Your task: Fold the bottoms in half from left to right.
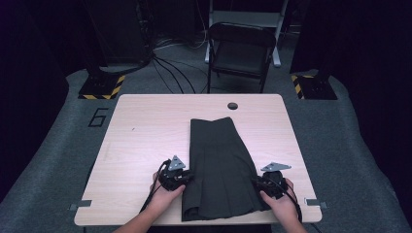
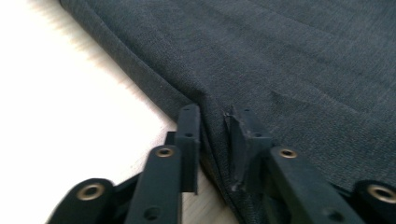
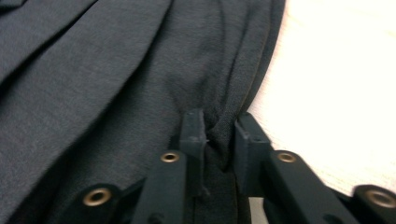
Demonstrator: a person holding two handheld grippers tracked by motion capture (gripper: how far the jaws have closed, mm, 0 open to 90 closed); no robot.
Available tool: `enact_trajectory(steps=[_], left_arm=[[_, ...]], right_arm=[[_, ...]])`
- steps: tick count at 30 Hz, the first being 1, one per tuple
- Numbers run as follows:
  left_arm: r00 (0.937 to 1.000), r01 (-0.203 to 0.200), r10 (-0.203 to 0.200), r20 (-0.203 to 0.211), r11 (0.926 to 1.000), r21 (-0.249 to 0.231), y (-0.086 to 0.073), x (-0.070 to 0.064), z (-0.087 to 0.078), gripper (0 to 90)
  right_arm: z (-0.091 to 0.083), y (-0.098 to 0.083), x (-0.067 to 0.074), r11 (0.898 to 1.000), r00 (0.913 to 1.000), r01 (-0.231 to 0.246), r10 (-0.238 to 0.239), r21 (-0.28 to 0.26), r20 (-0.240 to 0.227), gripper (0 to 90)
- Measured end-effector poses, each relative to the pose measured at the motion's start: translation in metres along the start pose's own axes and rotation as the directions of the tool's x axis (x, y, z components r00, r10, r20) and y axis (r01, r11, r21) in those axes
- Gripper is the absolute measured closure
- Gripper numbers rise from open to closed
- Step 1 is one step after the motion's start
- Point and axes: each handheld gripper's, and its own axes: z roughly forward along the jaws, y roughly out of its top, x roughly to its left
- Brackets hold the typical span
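Note:
A dark grey pleated skirt (image 1: pixel 221 165) lies lengthwise on the light wooden table (image 1: pixel 145 141), its waist towards the far side and its hem at the near edge. My left gripper (image 1: pixel 187 175) pinches the skirt's left edge; in the left gripper view the skirt (image 2: pixel 280 70) has a fold bunched between the left gripper (image 2: pixel 212 123) jaws. My right gripper (image 1: pixel 256 182) pinches the right edge; in the right gripper view the skirt (image 3: pixel 116 84) has gathered cloth pressed between the right gripper (image 3: pixel 219 126) jaws. Both hands rest low on the table.
A round cable hole (image 1: pixel 232 106) sits near the table's far edge. A black folding chair (image 1: pixel 240 51) stands beyond the table, with cables (image 1: pixel 170 68) on the floor. Bare tabletop lies to the left of the skirt.

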Motion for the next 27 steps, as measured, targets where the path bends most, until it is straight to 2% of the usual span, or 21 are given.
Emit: enact_trajectory(steps=[2, 5, 10, 11, 14, 16, 17, 18, 20, 21, 22, 23, 24, 25, 26, 27], left_arm=[[0.9999, -0.01, 0.01, 0.007, 0.9999, 0.013, 0.001, 0.001, -0.001, 80.0], [0.9997, 0.011, -0.011, 0.022, 0.9999, 0.012, 0.002, 0.004, -0.003, 81.8], [1.0, -0.003, 0.003, 0.0, 0.9996, 0.027, 0.0, 0.008, -0.011, 83.1], [0.9999, -0.004, 0.005, -0.012, 0.9996, 0.029, -0.001, 0.009, -0.013, 83.2], [0.9995, 0.004, -0.003, -0.032, 0.9992, 0.04, -0.005, 0.013, -0.02, 83.2], [0.9994, 0.02, -0.019, -0.03, 0.9987, 0.046, -0.008, 0.019, -0.026, 83.3], [0.9982, 0.044, -0.042, -0.043, 0.998, 0.046, -0.012, 0.024, -0.032, 83.3], [0.9982, 0.044, -0.042, -0.043, 0.998, 0.046, -0.012, 0.024, -0.032, 83.3], [0.9957, 0.082, -0.08, -0.048, 0.9958, 0.041, -0.018, 0.032, -0.04, 83.3], [0.9957, 0.082, -0.08, -0.048, 0.9958, 0.041, -0.018, 0.032, -0.04, 83.3], [0.9941, 0.096, -0.093, -0.055, 0.9943, 0.046, -0.021, 0.037, -0.045, 83.3], [0.9941, 0.096, -0.093, -0.055, 0.9943, 0.046, -0.021, 0.037, -0.045, 83.3], [0.9925, 0.113, -0.11, -0.052, 0.992, 0.057, -0.024, 0.041, -0.05, 83.3], [0.9925, 0.113, -0.11, -0.052, 0.992, 0.057, -0.024, 0.041, -0.05, 83.3], [0.9918, 0.118, -0.115, -0.055, 0.9914, 0.057, -0.026, 0.043, -0.052, 83.3], [0.9905, 0.129, -0.125, -0.057, 0.9895, 0.065, -0.028, 0.046, -0.056, 83.3]], right_arm=[[0.0, 0.001, 0.004, 0.999, 0.999, 0.042, -0.042, 0.007, 0.018, 80.6], [0.0, 0.002, 0.007, 0.999, 0.9984, 0.05, -0.05, 0.004, 0.025, 81.6], [0.001, 0.006, 0.009, 0.999, 0.9992, 0.037, -0.037, 0.006, -0.017, 82.4], [0.004, 0.01, 0.013, 0.998, 0.9971, 0.07, -0.069, 0.01, -0.033, 82.4], [0.007, 0.014, 0.021, 0.995, 0.9941, 0.098, -0.097, 0.015, -0.049, 82.5], [0.011, 0.019, 0.032, 0.988, 0.986, 0.152, -0.151, 0.016, -0.071, 82.4], [0.013, 0.021, 0.035, 0.986, 0.9833, 0.166, -0.164, 0.022, -0.08, 82.4], [0.014, 0.023, 0.037, 0.984, 0.9803, 0.177, -0.174, 0.022, -0.092, 82.4], [0.017, 0.026, 0.042, 0.982, 0.9767, 0.186, -0.183, 0.016, -0.112, 82.4], [0.018, 0.028, 0.043, 0.977, 0.9701, 0.211, -0.206, 0.027, -0.128, 82.3], [0.019, 0.029, 0.045, 0.977, 0.9673, 0.213, -0.206, 0.03, -0.148, 82.3], [0.019, 0.029, 0.045, 0.977, 0.9673, 0.213, -0.206, 0.03, -0.148, 82.3], [0.022, 0.032, 0.048, 0.972, 0.9594, 0.232, -0.225, 0.025, -0.171, 82.2], [0.022, 0.032, 0.048, 0.972, 0.9594, 0.232, -0.225, 0.025, -0.171, 82.2], [0.024, 0.034, 0.053, 0.967, 0.9493, 0.255, -0.245, 0.024, -0.196, 82.2], [0.024, 0.035, 0.055, 0.967, 0.9461, 0.254, -0.242, 0.029, -0.215, 82.2]])
